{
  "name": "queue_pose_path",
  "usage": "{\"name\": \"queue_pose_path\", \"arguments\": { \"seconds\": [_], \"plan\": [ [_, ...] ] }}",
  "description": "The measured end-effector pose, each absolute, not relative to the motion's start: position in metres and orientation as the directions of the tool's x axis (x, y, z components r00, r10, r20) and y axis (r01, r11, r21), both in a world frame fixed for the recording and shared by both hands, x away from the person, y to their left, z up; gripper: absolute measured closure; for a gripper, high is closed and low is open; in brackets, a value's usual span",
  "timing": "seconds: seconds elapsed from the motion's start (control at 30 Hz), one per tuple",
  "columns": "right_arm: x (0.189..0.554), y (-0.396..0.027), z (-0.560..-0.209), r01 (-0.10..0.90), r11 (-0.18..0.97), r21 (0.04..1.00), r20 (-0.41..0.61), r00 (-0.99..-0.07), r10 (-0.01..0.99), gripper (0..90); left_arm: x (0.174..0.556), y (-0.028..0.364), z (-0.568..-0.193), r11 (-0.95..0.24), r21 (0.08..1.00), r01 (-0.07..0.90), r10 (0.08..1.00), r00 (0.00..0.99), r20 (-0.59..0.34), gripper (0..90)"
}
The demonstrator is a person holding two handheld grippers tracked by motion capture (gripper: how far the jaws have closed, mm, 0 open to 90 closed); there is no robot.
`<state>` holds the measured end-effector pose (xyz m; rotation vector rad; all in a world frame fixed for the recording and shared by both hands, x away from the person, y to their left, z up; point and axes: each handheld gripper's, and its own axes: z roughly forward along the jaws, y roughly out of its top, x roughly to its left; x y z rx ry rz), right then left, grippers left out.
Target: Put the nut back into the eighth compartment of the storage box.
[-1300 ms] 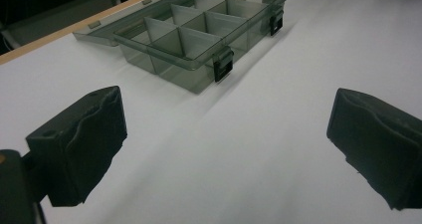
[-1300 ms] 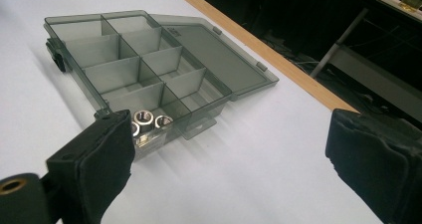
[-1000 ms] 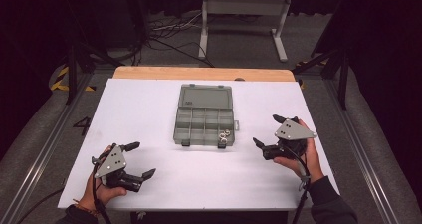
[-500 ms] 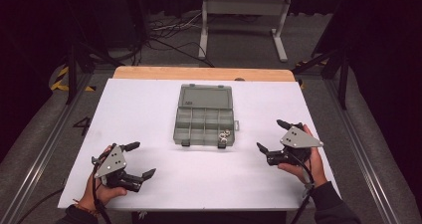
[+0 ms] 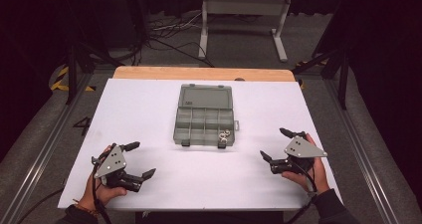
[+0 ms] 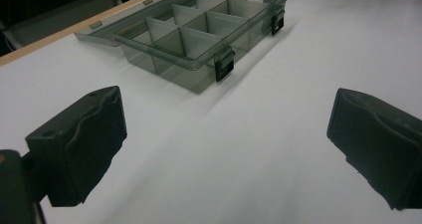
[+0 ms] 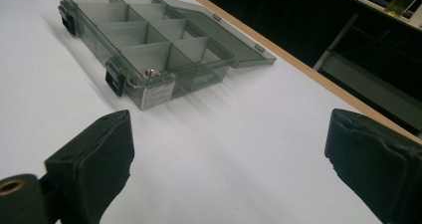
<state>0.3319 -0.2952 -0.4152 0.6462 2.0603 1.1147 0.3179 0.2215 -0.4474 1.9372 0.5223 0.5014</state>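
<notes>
An open compartment box [image 5: 204, 115] is set at the middle of the white table [image 5: 149, 104], its lid laid back on the far side. Small metal parts [image 5: 224, 135] are seen in its near right compartment. The left gripper [image 5: 135, 160] and right gripper [image 5: 277, 144] are held wide apart-jawed, near the table's near corners, well apart from the box.

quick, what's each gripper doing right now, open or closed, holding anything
Left gripper: open, holding nothing, near the table's front left.
Right gripper: open, holding nothing, right of the compartment box.
</notes>
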Motion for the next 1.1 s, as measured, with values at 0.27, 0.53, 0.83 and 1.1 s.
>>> {"name": "queue_pose_path", "arguments": {
  "seconds": [0.27,0.53,0.83,1.1],
  "plan": [
    [0.325,-0.310,-0.424,0.109,0.487,0.866,-0.323,-0.622,0.713,6.0,0.319,0.221,-0.448,-0.379,0.914,0.143,0.569,0.815,0.108,2.7],
    [0.320,-0.325,-0.432,0.132,0.471,0.872,-0.300,-0.616,0.728,6.3,0.321,0.222,-0.447,-0.378,0.914,0.146,0.575,0.811,0.108,2.6],
    [0.314,-0.336,-0.442,0.156,0.453,0.878,-0.272,-0.616,0.739,6.2,0.324,0.226,-0.446,-0.370,0.917,0.152,0.594,0.798,0.107,2.6],
    [0.310,-0.339,-0.447,0.168,0.434,0.885,-0.247,-0.621,0.744,6.2,0.324,0.229,-0.444,-0.358,0.921,0.154,0.606,0.788,0.104,2.6]
  ]
}}
